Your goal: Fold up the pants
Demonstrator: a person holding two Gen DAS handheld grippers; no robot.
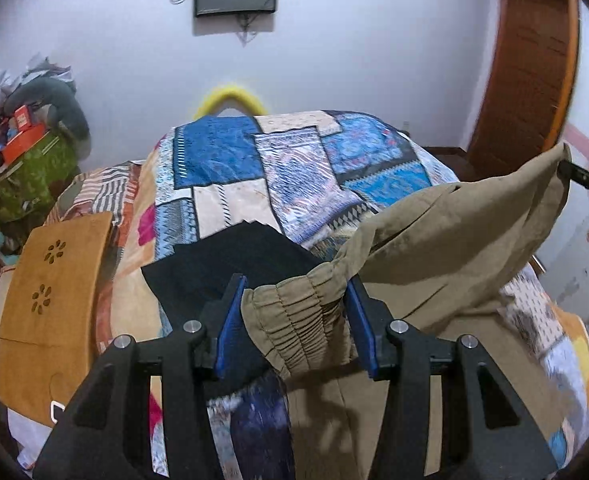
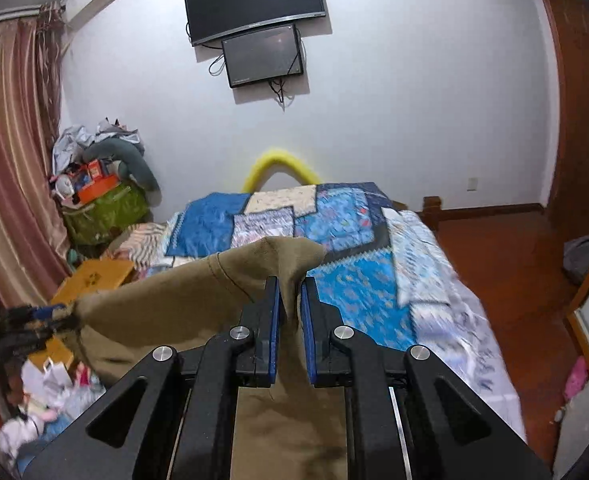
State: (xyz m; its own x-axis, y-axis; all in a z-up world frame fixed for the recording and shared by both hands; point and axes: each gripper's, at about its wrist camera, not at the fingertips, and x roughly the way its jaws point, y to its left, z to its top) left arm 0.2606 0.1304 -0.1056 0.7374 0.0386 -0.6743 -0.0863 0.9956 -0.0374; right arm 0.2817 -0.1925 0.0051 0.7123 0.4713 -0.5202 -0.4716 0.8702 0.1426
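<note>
Khaki pants [image 1: 434,248] with an elastic waistband hang lifted above a bed with a patchwork quilt [image 1: 278,168]. My left gripper [image 1: 296,312] has the gathered waistband between its blue pads, which stand wide apart. My right gripper [image 2: 290,300] is shut on a fold of the khaki pants [image 2: 166,292], held up over the quilt [image 2: 350,280]. The cloth stretches between both grippers. The right gripper's tip [image 1: 582,178] shows at the far right of the left wrist view, and the left gripper [image 2: 34,320] at the left of the right wrist view.
A dark folded garment [image 1: 222,268] lies on the quilt near the left gripper. A wooden lap table [image 1: 50,284] sits at the bed's left. A cluttered green bag [image 2: 102,208] stands by the curtain. Screens [image 2: 254,4] hang on the wall. Wooden floor [image 2: 506,264] lies to the right.
</note>
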